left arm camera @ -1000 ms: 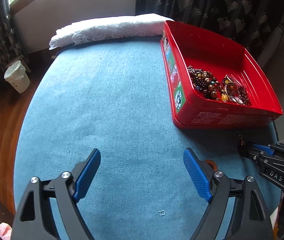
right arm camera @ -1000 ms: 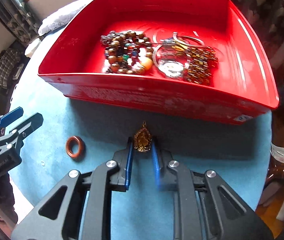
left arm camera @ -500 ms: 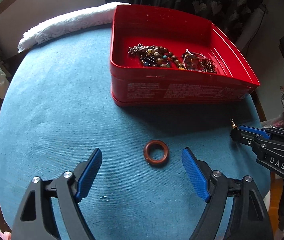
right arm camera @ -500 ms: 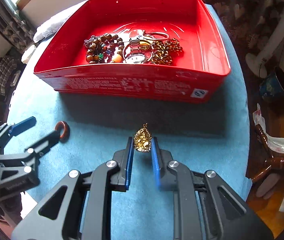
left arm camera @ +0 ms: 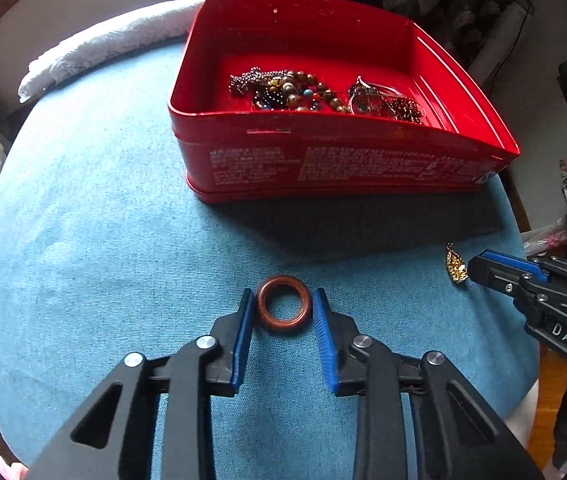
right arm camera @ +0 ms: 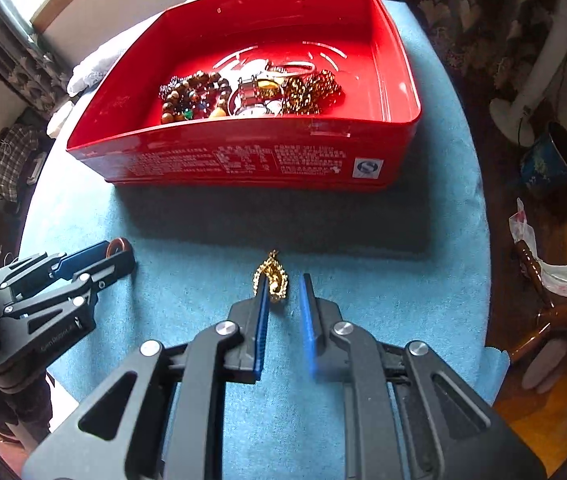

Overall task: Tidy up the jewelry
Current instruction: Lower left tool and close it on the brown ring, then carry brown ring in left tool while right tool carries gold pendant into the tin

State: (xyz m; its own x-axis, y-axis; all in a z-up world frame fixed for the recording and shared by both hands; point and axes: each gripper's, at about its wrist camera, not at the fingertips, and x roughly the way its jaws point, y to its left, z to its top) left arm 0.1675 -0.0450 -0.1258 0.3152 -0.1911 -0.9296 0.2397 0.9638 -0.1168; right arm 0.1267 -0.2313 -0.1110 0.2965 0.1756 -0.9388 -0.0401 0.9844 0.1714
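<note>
You have one red tin (left arm camera: 339, 168), one brown ring (left arm camera: 283, 309), one gold pendant (right arm camera: 272, 280), and two grippers.

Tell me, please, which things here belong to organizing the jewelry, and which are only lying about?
Belong to the job: brown ring, gold pendant, red tin, beaded jewelry inside the tin.
Only lying about: white lace cloth, blue pot on the floor.
</note>
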